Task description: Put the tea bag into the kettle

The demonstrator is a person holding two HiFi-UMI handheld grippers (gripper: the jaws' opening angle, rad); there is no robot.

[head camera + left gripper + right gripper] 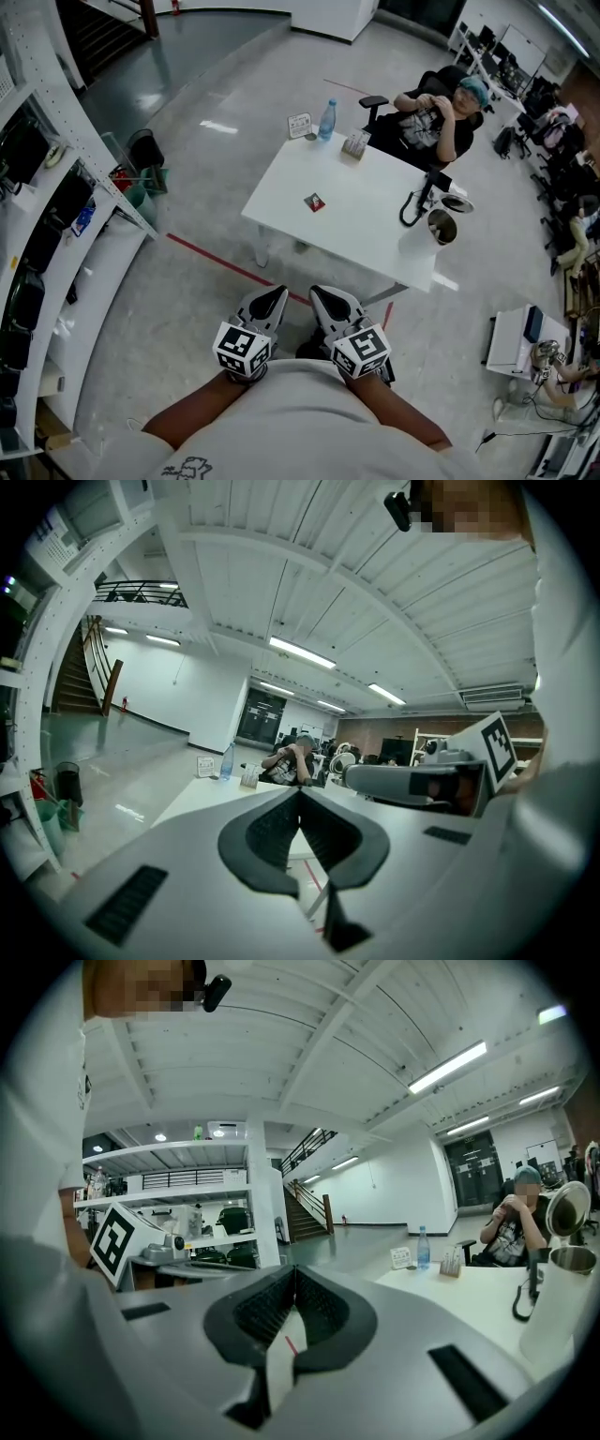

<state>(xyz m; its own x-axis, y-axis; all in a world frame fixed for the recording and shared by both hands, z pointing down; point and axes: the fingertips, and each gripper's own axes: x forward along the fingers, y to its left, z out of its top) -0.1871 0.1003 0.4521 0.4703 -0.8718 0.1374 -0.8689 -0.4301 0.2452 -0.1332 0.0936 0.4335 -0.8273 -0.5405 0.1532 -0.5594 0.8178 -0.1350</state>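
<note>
The tea bag (314,202), a small red packet, lies flat near the middle of the white table (366,216). The kettle (439,228) stands at the table's right edge with its lid tipped open and a black handle; it also shows at the right of the right gripper view as a white kettle (555,1321). My left gripper (280,292) and right gripper (316,292) are side by side close to my body, well short of the table. Both point toward the table, level with it. Each one's jaws meet at the tips with nothing between them, seen also on the left gripper (299,792) and right gripper (294,1273).
A person (436,117) sits at the table's far side. A water bottle (326,120), a card stand (300,125) and a small holder (355,143) stand on the far edge. Shelving (37,234) lines the left; a red floor line (225,263) runs before the table.
</note>
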